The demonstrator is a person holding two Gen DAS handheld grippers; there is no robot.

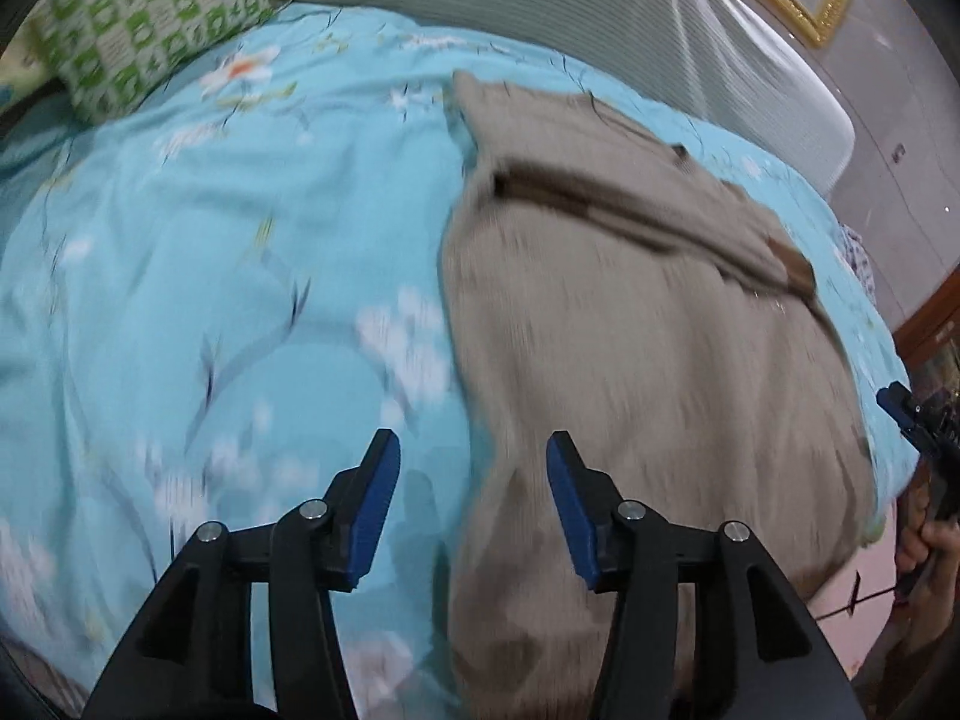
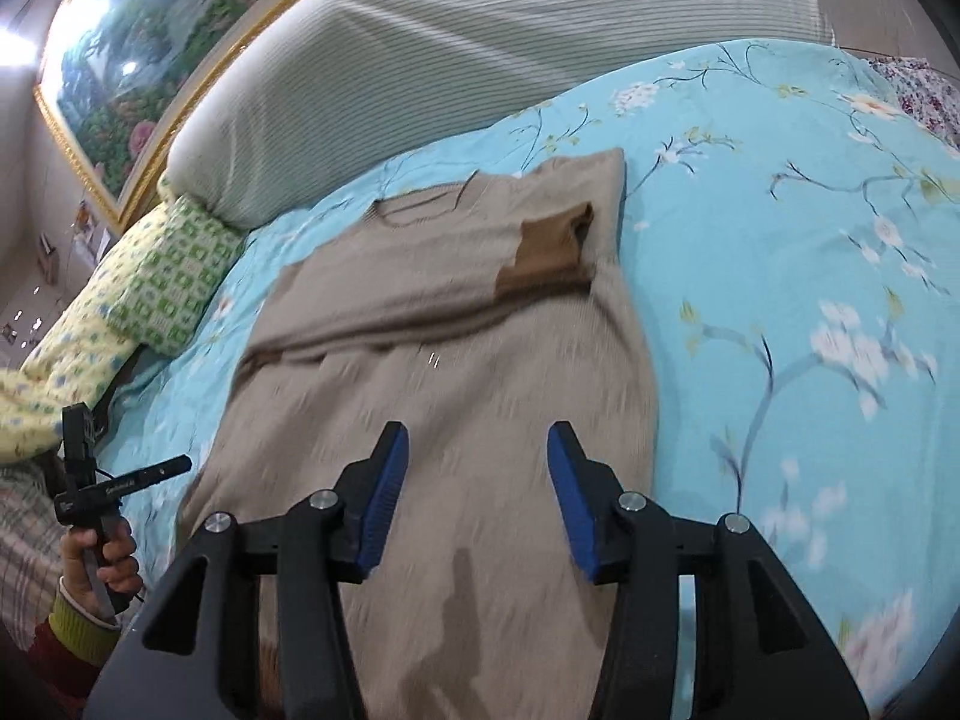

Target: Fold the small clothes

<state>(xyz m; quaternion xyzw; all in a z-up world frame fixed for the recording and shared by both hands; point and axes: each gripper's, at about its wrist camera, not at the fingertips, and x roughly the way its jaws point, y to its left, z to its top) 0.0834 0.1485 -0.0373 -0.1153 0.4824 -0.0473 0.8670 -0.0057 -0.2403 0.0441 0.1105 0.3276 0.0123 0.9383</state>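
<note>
A beige knit sweater (image 1: 630,324) lies flat on the blue floral bedspread (image 1: 210,276), its sleeves folded across the chest and a brown cuff (image 2: 552,258) on top. My left gripper (image 1: 474,456) is open and empty, hovering over the sweater's left hem edge. My right gripper (image 2: 478,450) is open and empty above the sweater's lower body (image 2: 456,396). The right gripper also shows at the left wrist view's right edge (image 1: 918,426). The left gripper shows at the right wrist view's left edge (image 2: 114,480), its jaws not clear there.
A green checked pillow (image 1: 150,24) lies at the head of the bed beside a striped grey headboard cushion (image 2: 480,42). A gold-framed painting (image 2: 150,60) hangs on the wall. A floral cloth (image 2: 924,96) lies at the far right.
</note>
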